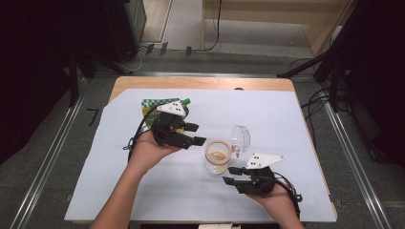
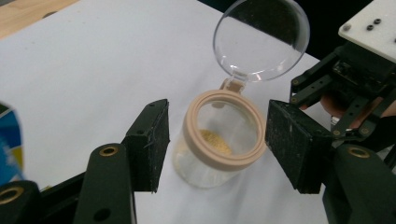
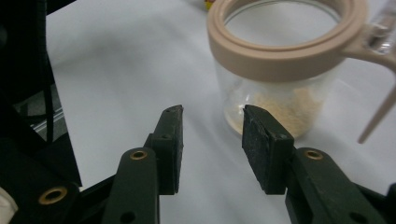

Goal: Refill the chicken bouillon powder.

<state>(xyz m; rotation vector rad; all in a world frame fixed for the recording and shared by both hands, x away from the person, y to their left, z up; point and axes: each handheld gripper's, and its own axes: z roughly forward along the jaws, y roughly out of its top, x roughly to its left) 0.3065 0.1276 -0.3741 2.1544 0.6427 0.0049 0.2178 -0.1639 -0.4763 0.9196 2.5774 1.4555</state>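
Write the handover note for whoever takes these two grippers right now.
Left gripper: open, jaws either side of the jar, not pressing.
Right gripper: open, nothing between its jaws, just short of the jar.
Jar upright on the white sheet, a little yellow grain at its bottom.
Done: clear hinged lid flipped up.
Left: apparently steady the jar; the green-and-yellow packet behind looks untouched.

Grey floor (image 1: pixel 47 157), dark surroundings
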